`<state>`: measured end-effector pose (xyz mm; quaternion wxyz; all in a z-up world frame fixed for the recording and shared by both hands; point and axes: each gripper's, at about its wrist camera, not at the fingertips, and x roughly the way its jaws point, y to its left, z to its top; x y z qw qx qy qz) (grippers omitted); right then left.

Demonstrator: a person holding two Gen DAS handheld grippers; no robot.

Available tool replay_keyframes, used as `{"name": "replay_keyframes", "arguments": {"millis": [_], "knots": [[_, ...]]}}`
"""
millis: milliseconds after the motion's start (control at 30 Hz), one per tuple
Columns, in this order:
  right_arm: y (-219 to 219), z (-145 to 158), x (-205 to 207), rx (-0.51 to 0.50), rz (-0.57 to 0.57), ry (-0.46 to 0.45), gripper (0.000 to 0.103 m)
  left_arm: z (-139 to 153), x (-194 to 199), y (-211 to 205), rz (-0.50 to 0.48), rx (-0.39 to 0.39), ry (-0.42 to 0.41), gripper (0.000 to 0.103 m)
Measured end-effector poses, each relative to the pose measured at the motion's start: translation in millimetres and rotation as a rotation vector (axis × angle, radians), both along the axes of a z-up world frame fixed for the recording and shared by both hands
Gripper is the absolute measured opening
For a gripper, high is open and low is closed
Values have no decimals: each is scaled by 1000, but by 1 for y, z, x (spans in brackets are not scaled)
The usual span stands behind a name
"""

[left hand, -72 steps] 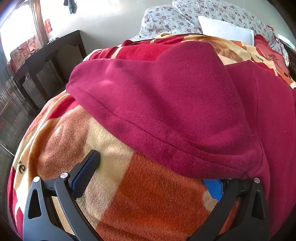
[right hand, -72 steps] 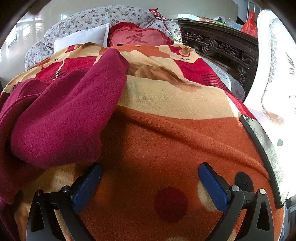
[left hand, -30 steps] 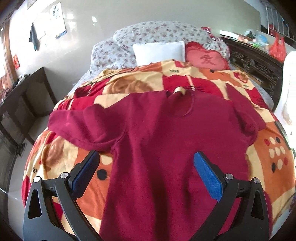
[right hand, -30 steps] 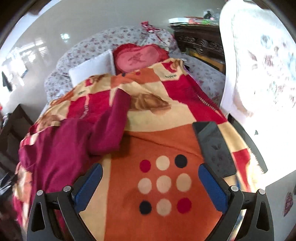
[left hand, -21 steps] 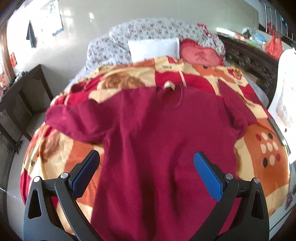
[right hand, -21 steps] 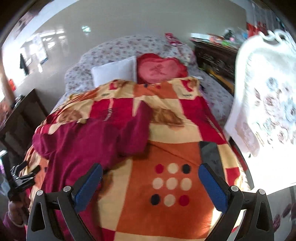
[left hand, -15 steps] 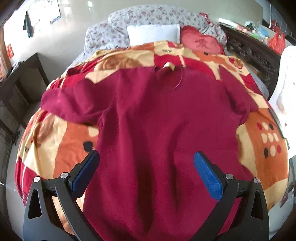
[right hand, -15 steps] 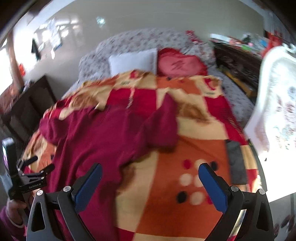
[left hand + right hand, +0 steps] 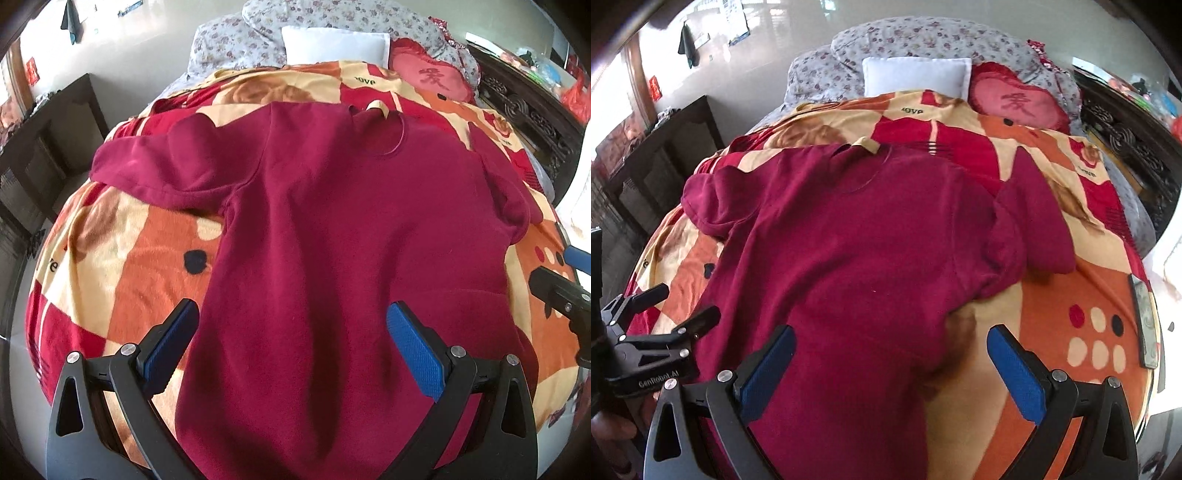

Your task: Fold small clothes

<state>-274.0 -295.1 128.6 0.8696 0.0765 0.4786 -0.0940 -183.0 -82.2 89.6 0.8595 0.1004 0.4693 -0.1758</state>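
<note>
Bright daylight, fisheye-warped edges, glare.

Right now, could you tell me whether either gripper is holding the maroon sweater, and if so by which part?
Nothing is held. The left gripper and right gripper both hover open above the maroon sweater, which lies spread flat on the blanket.

A bed (image 9: 229, 55) bears a patterned blanket (image 9: 122, 266); on it, a maroon sweater (image 9: 332, 240) and pillows (image 9: 334, 46).
</note>
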Motion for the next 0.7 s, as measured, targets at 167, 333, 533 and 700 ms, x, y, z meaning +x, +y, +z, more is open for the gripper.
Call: {"name": "replay_keyframes", "arguments": {"millis": [167,333,533,700], "knots": [[0,-7,6,-6,-3,33,103,-7,0,0,-9,-13,34,102],[-5,-10,6,8,-26,38,103,-11,1,-2,-17,-7,54,102],[-6,-10,9,4,-33,40,103,-12,1,-2,-21,-18,72,102],[-7,-10,10,5,-35,40,103,-13,-1,-5,-34,-25,95,102]]}}
